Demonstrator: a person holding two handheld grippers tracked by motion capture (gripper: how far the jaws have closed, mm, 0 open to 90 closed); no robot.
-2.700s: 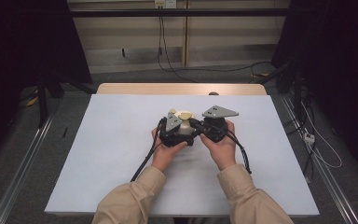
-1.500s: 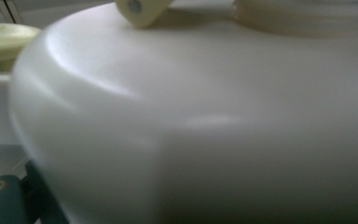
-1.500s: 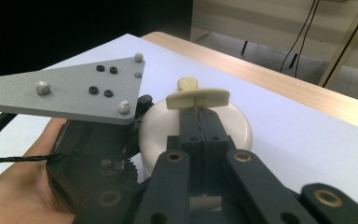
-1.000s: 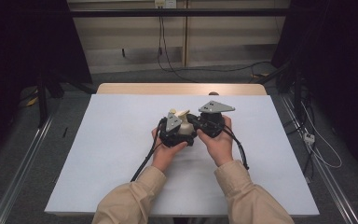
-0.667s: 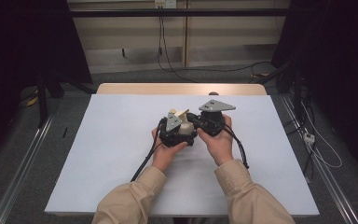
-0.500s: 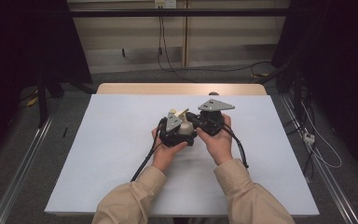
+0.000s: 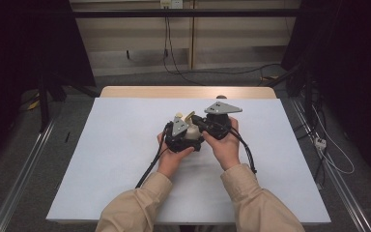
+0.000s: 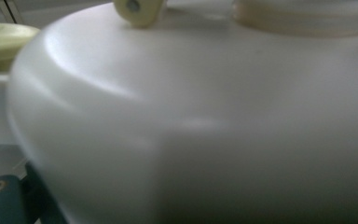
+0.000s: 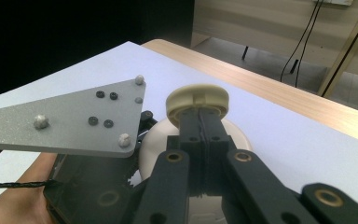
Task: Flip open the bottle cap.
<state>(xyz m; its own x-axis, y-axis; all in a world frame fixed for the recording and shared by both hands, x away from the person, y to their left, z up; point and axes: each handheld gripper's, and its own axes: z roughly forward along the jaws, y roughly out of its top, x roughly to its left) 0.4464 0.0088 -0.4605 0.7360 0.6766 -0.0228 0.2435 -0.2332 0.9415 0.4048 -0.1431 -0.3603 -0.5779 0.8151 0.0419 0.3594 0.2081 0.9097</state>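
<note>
While my left gripper (image 7: 187, 131) is cradling the white jar (image 8: 205, 140), its grip stays hidden. My right gripper (image 9: 200, 119), jaws fully together, is touching the cream lid (image 9: 197, 99).

Smooth glossy white plastic kettle (image 8: 191, 140); matt white table (image 7: 116, 159), wooden edge.

no readable text, no labels, no brands, no numbers, no signs anywhere

High view: fixed above near table edge, facing forward and down over white rectangular table top (image 7: 125, 145). Left gripper view: pressed right against smooth white rounded plastic vessel (image 8: 191, 130), blurred. Right gripper view: close, looking along black jaws toward same vessel (image 9: 156, 140) and table (image 9: 284, 140).
</note>
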